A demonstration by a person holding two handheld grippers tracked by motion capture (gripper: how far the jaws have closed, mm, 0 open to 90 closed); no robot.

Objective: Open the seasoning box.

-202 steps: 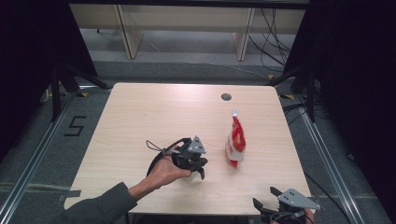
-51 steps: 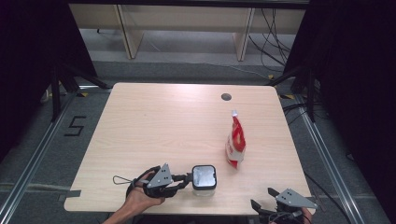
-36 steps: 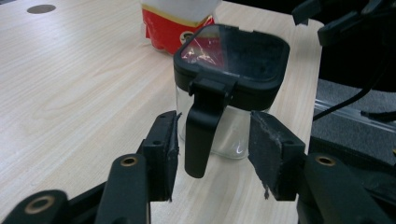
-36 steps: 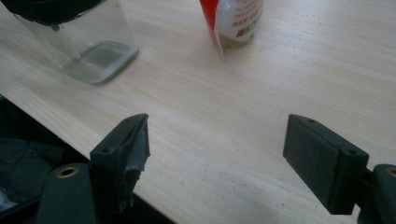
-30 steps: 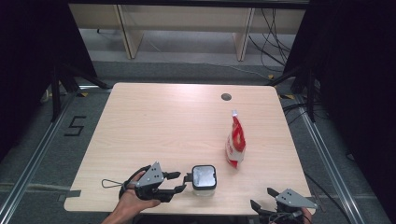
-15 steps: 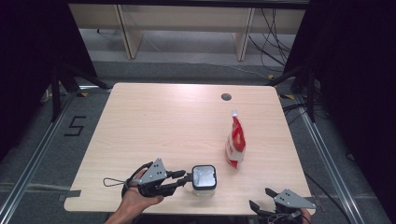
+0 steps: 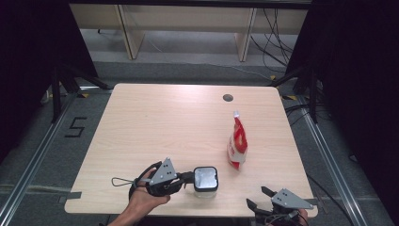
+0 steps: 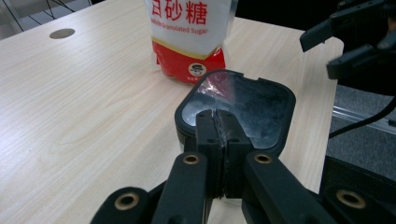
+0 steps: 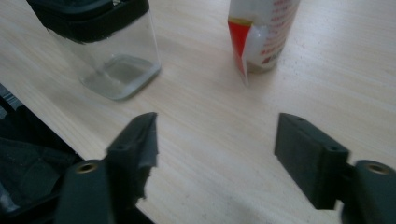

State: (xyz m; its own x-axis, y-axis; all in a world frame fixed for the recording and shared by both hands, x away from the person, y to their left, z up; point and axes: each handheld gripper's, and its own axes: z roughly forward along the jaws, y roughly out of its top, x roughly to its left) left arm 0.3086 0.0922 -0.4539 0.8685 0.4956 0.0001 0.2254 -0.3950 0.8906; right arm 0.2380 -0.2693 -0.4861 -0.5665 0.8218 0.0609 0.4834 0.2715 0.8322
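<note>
1. The sugar bag (image 8: 189, 35) carries red Chinese characters, 白砂糖, with "Granulated Sugar" in small print beneath and a small round cartoon emblem on the red band at its foot.
2. On the floor left of the table (image 7: 141, 122), the numeral 5 (image 7: 75, 127) is marked out in dark tape.
3. The bag is white above and red below, standing upright on the right half of the pale wood table, with its narrow edge toward the right gripper view.
4. A clear square jar (image 7: 205, 181) with rounded corners stands near the front edge, well apart from the bag; its black-rimmed lid (image 8: 243, 105) has a glossy transparent centre that reflects light.
5. In the right gripper view the jar's see-through walls and base look empty, with wood grain visible through them.
6. The left gripper (image 8: 222, 135), held in a hand (image 7: 143, 200) at the front left, has its 2 jaws pressed together on the near edge of the jar's rim.
7. The right gripper (image 9: 215, 140) sits at the front right edge of the table with its 2 jaws spread wide, nothing between them, facing the jar and the bag.
8. A dark round hole (image 7: 228, 98) lies near the table's far edge.
</note>
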